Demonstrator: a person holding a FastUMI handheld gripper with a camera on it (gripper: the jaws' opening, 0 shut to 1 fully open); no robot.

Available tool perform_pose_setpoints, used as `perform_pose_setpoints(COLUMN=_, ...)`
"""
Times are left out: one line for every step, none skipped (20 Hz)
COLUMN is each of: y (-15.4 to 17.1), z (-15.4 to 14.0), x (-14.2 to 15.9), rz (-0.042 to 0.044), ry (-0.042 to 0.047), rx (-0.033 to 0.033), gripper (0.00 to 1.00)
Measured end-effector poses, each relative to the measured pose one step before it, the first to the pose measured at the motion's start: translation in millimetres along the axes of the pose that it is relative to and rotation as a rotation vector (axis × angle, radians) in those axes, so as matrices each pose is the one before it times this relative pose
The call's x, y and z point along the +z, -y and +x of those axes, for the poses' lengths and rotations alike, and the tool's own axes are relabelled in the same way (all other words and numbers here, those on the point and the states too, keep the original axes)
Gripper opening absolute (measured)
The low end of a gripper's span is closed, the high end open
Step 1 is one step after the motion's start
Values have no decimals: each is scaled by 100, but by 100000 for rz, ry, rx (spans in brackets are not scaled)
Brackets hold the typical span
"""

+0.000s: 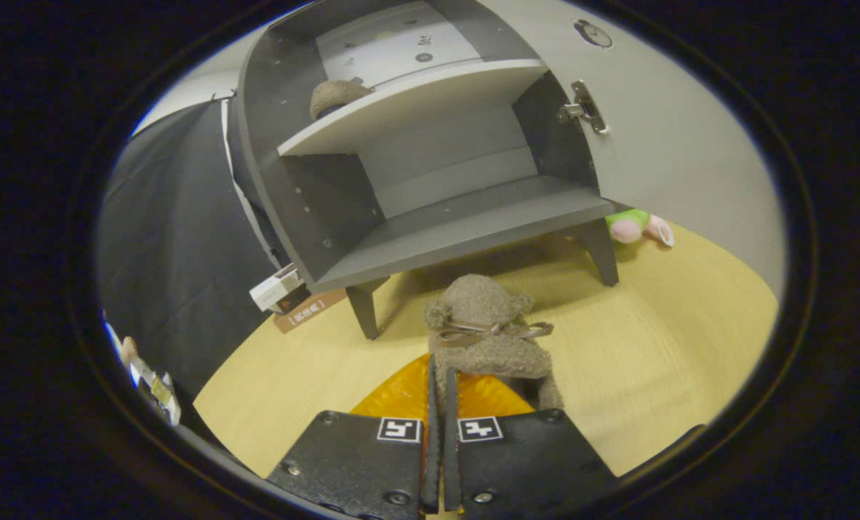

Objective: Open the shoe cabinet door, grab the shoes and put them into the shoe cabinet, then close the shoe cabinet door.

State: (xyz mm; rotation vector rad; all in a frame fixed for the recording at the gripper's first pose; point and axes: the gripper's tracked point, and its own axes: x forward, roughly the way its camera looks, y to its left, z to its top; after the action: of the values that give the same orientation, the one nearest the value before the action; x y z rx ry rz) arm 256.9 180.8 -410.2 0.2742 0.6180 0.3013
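The grey shoe cabinet [466, 224] stands ahead on short legs with its door [661, 144] swung open to the right. One fuzzy brown shoe [337, 96] lies on the upper shelf at its left end. A second fuzzy brown shoe [489, 328], with a bow on top, hangs just ahead of my fingers, in front of the lower shelf. My gripper [440, 383] is shut on that shoe's near rim, its fingers pressed almost together on the thin edge. The lower shelf holds nothing.
The cabinet stands on a light wooden floor [653, 347]. An orange surface [401, 397] shows under the held shoe. A green and pink plush toy [639, 225] lies behind the right leg. A small white box [276, 287] and a brown box [308, 310] rest by the left leg.
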Motion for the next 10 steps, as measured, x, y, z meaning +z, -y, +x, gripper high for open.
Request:
perform_pose_setpoints(y=-47, z=-332, x=-275, rz=424, ry=-727, rx=656, gripper=6)
perform_pose_setpoints(y=-174, z=-293, x=72, rz=525, ry=-266, rx=1077, gripper=6)
perform_pose_setpoints(y=-509, z=-472, x=6, rz=252, ry=336, rx=1214, gripper=6)
perform_pose_setpoints(y=-256, z=-450, x=319, rz=-679, ry=523, rx=520, gripper=6)
perform_pose_setpoints(y=21, z=-464, x=403, rz=-793, ry=742, rx=236, gripper=6)
perform_pose_setpoints(y=-219, z=-467, x=638, rz=-325, ry=1056, rx=168, gripper=6)
perform_pose_setpoints(y=-400, z=-635, x=702, rz=-374, ry=1129, rx=679, gripper=6)
perform_pose_setpoints(y=-334, z=-570, x=877, rz=-512, ry=1299, rx=882, gripper=6)
perform_pose_setpoints(y=-533, z=-659, x=904, rz=-819, ry=1413, rx=819, gripper=6)
perform_pose_setpoints(y=-420, z=-556, x=1004, rz=-1155, ry=1281, rx=489, gripper=6)
